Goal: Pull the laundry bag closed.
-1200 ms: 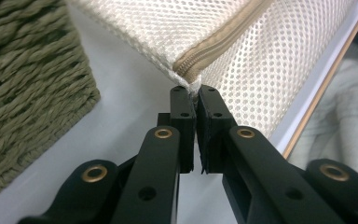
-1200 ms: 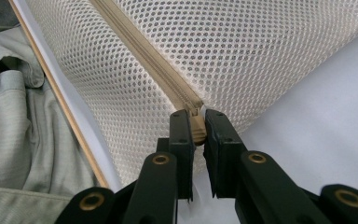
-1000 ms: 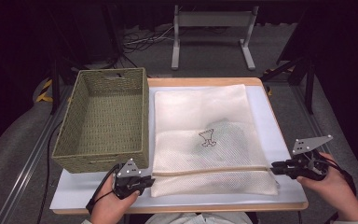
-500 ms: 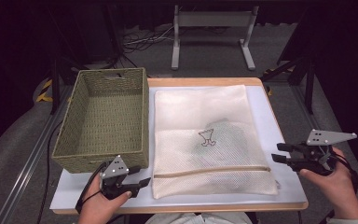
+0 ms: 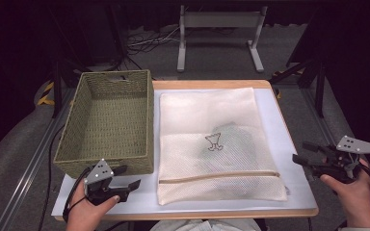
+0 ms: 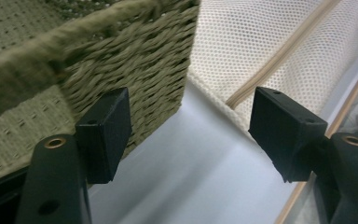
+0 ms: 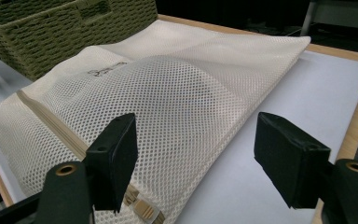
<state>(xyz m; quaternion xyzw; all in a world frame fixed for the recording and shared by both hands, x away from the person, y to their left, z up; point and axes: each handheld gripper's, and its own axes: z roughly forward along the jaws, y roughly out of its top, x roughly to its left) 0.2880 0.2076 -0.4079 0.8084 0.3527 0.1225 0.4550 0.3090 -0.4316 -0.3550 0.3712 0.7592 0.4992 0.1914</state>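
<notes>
in the high view, the mesh laundry bag (image 5: pixel 219 144) is lying flat on the white tabletop (image 5: pixel 294 125), just beside the woven basket (image 5: pixel 108 120), its zipper (image 5: pixel 219 177) running across near the person's edge. something greenish is showing faintly through the mesh inside the bag; what it is cannot be told. the basket is standing empty. the left gripper (image 5: pixel 125 179) is hovering near the basket's front corner, and the right gripper (image 5: pixel 308 153) is hanging off the bag's right edge, well apart from it. both sets of jaws have just been opening, and nothing is sitting between either pair.

in the left gripper view, the left gripper (image 6: pixel 191 126) is looking along the basket's wall (image 6: pixel 135 70), jaws released over bare tabletop, with the bag's corner (image 6: pixel 261 51) lying ahead. a careless swing here is likely to knock the basket and shove it against the bag.

in the right gripper view, the right gripper (image 7: pixel 196 154) is facing the bag (image 7: pixel 177 88) with jaws spread wide and empty, the zipper end (image 7: pixel 142 210) lying just below the nearer jaw. a pinch on loose mesh alone is probably going to slip or snag a jaw in the weave, and lifting one side only may let the contents slump to one end.
</notes>
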